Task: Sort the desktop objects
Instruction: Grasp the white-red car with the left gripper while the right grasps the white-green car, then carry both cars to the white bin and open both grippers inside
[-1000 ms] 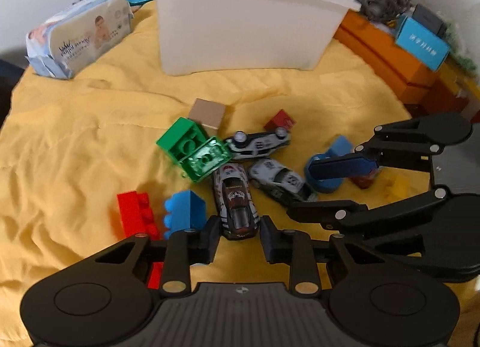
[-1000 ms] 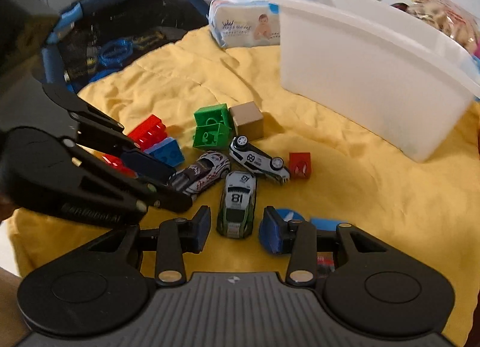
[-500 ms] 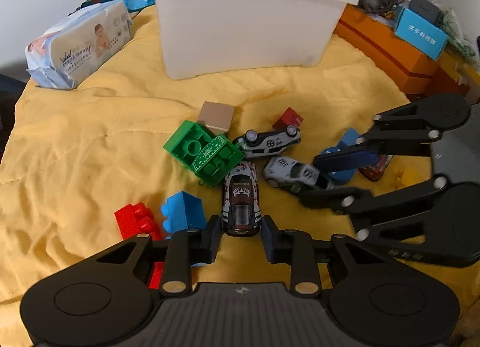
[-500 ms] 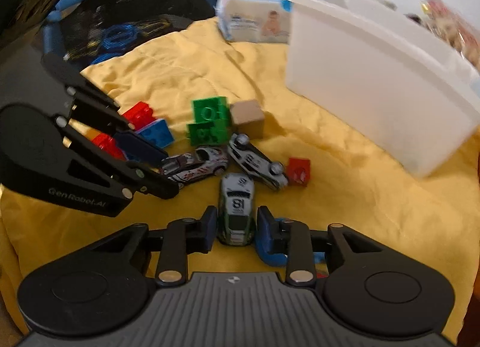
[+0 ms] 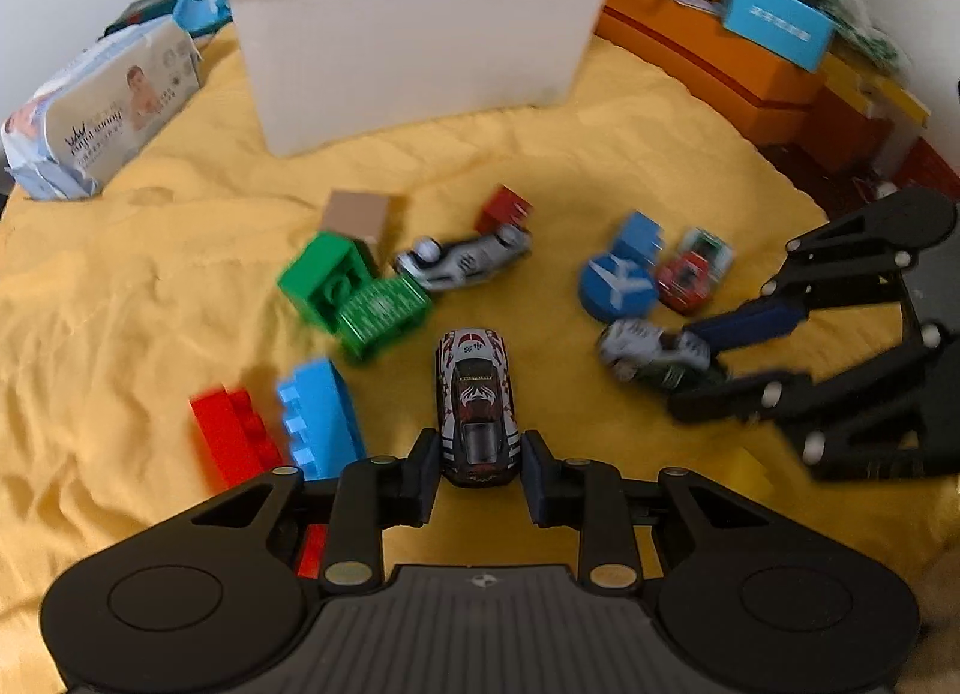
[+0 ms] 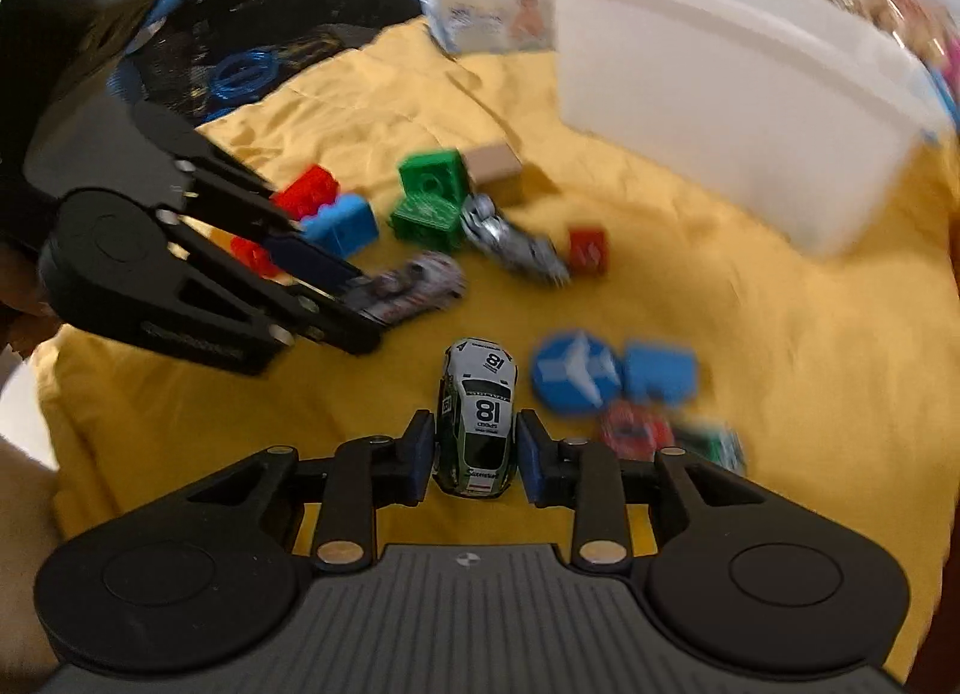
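My left gripper [image 5: 478, 475] is shut on a red, black and white toy car [image 5: 476, 406], held above the yellow cloth [image 5: 150, 286]. My right gripper [image 6: 475, 457] is shut on a white and green toy car numbered 18 [image 6: 478, 418]; it also shows in the left wrist view [image 5: 654, 355]. An overturned grey car [image 5: 465, 259], green bricks [image 5: 354, 292], a blue brick [image 5: 321, 418], a red brick [image 5: 234, 436], a small red brick [image 5: 504, 208], a tan cube [image 5: 357, 214], a blue disc [image 5: 618, 289] and a red car [image 5: 693, 268] lie on the cloth.
A large white bin [image 5: 408, 28] stands at the back. A pack of wipes [image 5: 102, 106] lies at the back left. Orange boxes [image 5: 720, 70] and clutter line the right side. A dark bag [image 6: 240, 40] sits at the left in the right wrist view.
Both grippers have closed on their cars and lifted them off the cloth. They have drawn apart, the right gripper moving right with the number 18 car.
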### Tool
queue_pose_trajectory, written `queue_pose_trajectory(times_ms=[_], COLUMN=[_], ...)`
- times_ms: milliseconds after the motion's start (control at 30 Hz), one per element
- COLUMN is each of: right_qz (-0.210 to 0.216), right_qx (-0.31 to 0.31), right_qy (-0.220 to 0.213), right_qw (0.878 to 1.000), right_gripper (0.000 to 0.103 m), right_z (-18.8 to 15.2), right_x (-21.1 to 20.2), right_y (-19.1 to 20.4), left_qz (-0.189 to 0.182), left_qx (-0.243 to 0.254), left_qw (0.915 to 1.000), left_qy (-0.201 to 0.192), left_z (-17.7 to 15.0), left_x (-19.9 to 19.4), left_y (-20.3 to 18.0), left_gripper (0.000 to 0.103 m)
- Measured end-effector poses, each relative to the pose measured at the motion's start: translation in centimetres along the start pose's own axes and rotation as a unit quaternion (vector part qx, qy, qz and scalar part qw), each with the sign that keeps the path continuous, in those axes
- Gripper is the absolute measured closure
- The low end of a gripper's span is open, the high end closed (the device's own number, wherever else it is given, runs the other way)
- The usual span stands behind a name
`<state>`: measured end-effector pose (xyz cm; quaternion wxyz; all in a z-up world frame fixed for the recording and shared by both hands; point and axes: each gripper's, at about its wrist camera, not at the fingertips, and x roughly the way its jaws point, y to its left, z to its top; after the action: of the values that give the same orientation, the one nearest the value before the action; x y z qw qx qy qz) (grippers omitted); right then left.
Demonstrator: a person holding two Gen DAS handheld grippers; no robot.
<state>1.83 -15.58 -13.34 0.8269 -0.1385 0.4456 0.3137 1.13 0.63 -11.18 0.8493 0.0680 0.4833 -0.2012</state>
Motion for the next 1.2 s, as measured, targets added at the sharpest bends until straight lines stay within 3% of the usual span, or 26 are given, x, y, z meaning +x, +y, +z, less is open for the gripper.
queue_pose_trajectory(times_ms=[200, 300, 900, 1000, 1033, 1200], right_qz=[-0.009, -0.010, -0.013, -0.015, -0.014, -0.022], right_qx=[0.047, 0.043, 0.058, 0.057, 0.057, 0.048], right_qy=[0.002, 0.001, 0.003, 0.004, 0.005, -0.001], right_qw=[0.999, 0.999, 0.998, 0.998, 0.998, 0.999], right_gripper=[0.070, 0.066, 0.063, 0.069, 0.069, 0.070], right_z=[-1.7, -1.3, -1.4, -1.2, -1.2, -0.8], right_x=[-0.7, -0.2, 0.3, 0.3, 0.3, -0.2], right_y=[-1.3, -0.8, -0.6, -0.7, -0.7, -0.5], left_qz=[-0.001, -0.008, -0.012, -0.015, -0.014, -0.006], left_qx=[0.006, -0.009, -0.025, -0.027, -0.027, -0.030], left_qw=[1.0000, 0.9999, 0.9995, 0.9994, 0.9994, 0.9984], left_qy=[0.001, -0.002, -0.015, -0.017, -0.018, -0.047], left_z=[-1.7, -1.6, -1.2, -1.0, -1.0, -0.3], left_x=[-0.7, -0.7, -0.1, 0.0, 0.0, -1.2], left_y=[-0.8, -0.7, -0.6, -0.3, -0.2, 0.3], left_gripper=[0.070, 0.063, 0.060, 0.064, 0.071, 0.071])
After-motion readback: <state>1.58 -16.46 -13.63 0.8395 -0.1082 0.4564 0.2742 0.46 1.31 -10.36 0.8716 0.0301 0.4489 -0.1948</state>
